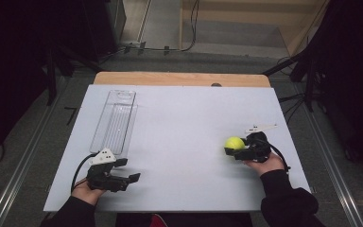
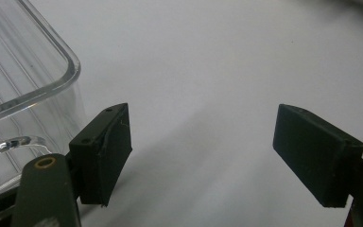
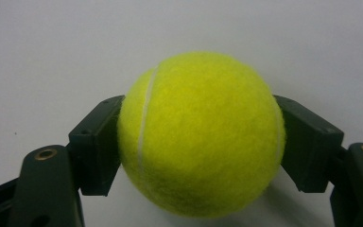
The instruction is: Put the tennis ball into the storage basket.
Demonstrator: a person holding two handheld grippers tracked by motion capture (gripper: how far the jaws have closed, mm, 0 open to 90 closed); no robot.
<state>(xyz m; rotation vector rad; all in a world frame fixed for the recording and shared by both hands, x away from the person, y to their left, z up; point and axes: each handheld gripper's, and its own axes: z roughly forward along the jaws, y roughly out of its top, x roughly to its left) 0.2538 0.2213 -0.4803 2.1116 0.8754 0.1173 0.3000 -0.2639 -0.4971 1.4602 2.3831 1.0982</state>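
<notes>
We look down on a white table (image 1: 179, 142) that fills the middle of the high view, with a strip of wooden edge (image 1: 179, 78) along its far side. No brand, label or writing can be read on anything here.

At the upper left of the table lies a long, clear plastic container (image 1: 116, 120), set lengthwise away from us. Its ribbed floor shows through the walls, and we see nothing inside it. In the left gripper view, one rounded corner of this container (image 2: 23, 90) sits at the upper left of the frame, just beside the near jaw.

At the lower left of the high view, the person's left hand (image 1: 86, 191) comes in from the bottom edge and holds the left gripper (image 1: 127, 170), which lies just below the near end of the container. A black cable loops away from it to the left. Its jaws stand wide apart, with bare white table between them, as the left gripper view (image 2: 201, 153) shows plainly.

At the right of the high view, a dark sleeve (image 1: 283, 198) leads up to the right hand (image 1: 264, 165), which holds the right gripper (image 1: 236, 147). A yellow-green tennis ball (image 1: 235, 143) sits at its tip, right of centre on the table and well apart from the container. In the right gripper view the ball (image 3: 201, 135) is in the middle of the frame, a pale seam curving down its left side, and the two black jaws press against its left and right sides, gripping it (image 3: 201, 146).
</notes>
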